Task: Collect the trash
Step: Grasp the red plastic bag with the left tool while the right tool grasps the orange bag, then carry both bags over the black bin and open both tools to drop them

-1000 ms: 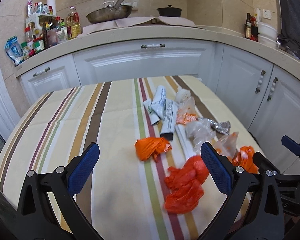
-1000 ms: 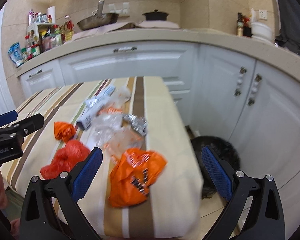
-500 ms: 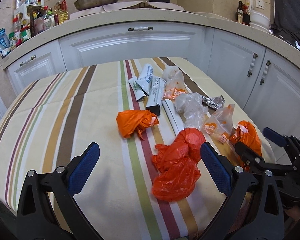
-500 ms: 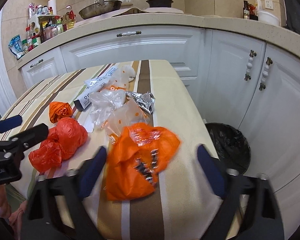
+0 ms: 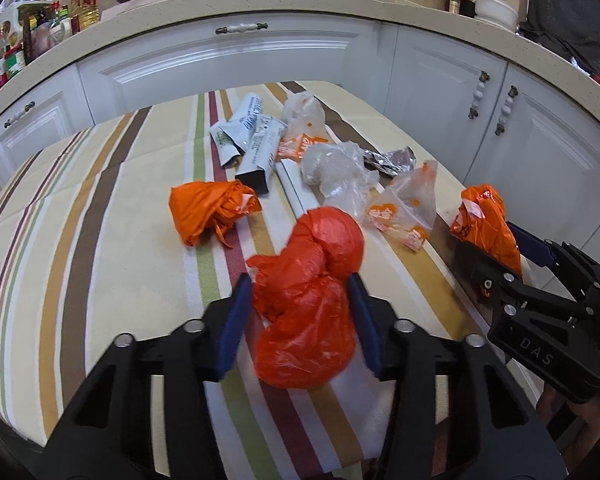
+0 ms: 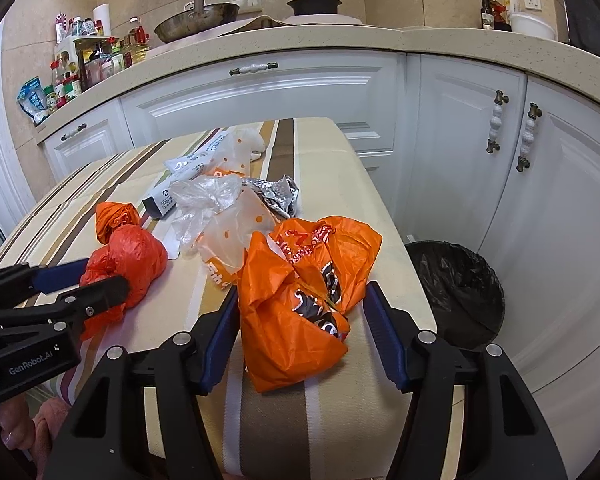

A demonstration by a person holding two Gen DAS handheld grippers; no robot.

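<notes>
A: Left gripper [image 5: 300, 320] status?
B: Jaws have just been closing; the red bag [image 5: 308, 300] is pinched between the pads on the striped table [image 5: 100, 240].
A: Right gripper [image 6: 300, 328]?
B: Jaws have also been closing. The orange printed bag [image 6: 300, 292] is bracketed, left pad touching it; contact on the right pad cannot be told. That bag sits at the table's near right edge; the black-lined bin [image 6: 456, 288] is seen on the floor just right of the table.

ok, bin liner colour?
Black; the bin liner shows best in the right wrist view, on the floor beside the table.
</notes>
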